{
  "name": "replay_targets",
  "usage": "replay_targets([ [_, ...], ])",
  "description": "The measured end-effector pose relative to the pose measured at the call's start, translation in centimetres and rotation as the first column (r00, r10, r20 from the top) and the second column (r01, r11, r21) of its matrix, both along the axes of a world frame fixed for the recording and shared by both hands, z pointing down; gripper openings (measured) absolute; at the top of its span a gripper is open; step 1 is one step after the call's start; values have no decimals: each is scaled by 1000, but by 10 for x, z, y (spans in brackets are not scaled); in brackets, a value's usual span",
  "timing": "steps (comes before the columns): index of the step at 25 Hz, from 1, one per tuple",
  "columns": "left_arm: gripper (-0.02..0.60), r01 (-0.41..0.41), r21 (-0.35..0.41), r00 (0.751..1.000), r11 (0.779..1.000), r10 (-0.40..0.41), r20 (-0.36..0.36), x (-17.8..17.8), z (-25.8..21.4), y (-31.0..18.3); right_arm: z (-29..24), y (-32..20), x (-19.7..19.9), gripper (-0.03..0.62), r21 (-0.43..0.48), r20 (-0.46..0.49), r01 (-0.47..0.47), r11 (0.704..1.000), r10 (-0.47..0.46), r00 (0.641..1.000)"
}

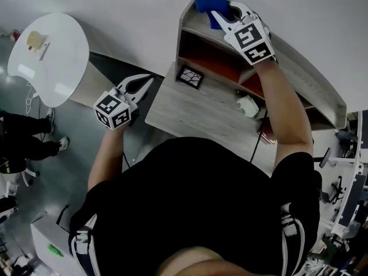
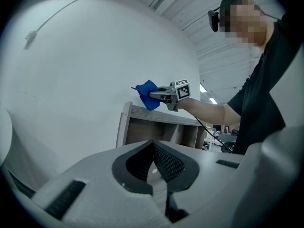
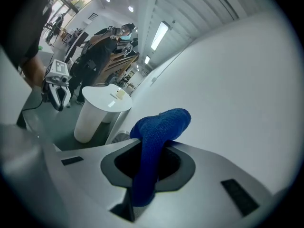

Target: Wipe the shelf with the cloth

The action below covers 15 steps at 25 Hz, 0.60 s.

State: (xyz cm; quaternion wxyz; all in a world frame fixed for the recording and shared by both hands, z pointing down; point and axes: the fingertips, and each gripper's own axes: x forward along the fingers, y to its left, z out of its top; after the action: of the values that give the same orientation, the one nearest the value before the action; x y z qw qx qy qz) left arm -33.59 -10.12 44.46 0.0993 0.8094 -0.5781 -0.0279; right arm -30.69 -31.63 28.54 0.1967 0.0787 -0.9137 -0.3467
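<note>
A blue cloth (image 1: pixel 208 0) is bunched at the left end of the wooden shelf's top board (image 1: pixel 305 73), close to the white wall. My right gripper (image 1: pixel 221 10) is shut on it; in the right gripper view the cloth (image 3: pixel 156 137) hangs out between the jaws (image 3: pixel 152 148). My left gripper (image 1: pixel 148 80) hovers off the desk's left edge, its jaws together with nothing in them. In the left gripper view the closed tips (image 2: pixel 153 144) face the shelf (image 2: pixel 156 113), with the cloth (image 2: pixel 147 95) and right gripper (image 2: pixel 160 95) above its left corner.
Below the shelf lies a wooden desk (image 1: pixel 190 111) with a black patterned square (image 1: pixel 190 76) and a small white object (image 1: pixel 248 105). A round white table (image 1: pixel 52 56) stands to the left. Another person (image 3: pixel 99 46) stands beyond that table (image 3: pixel 102 99).
</note>
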Motion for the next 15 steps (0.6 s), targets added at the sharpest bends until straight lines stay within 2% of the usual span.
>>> replay_targets([
  [15, 17, 73, -18, 997, 997, -73, -8, -12, 8, 27, 52, -11, -38, 57, 37, -157, 26, 999, -20, 987],
])
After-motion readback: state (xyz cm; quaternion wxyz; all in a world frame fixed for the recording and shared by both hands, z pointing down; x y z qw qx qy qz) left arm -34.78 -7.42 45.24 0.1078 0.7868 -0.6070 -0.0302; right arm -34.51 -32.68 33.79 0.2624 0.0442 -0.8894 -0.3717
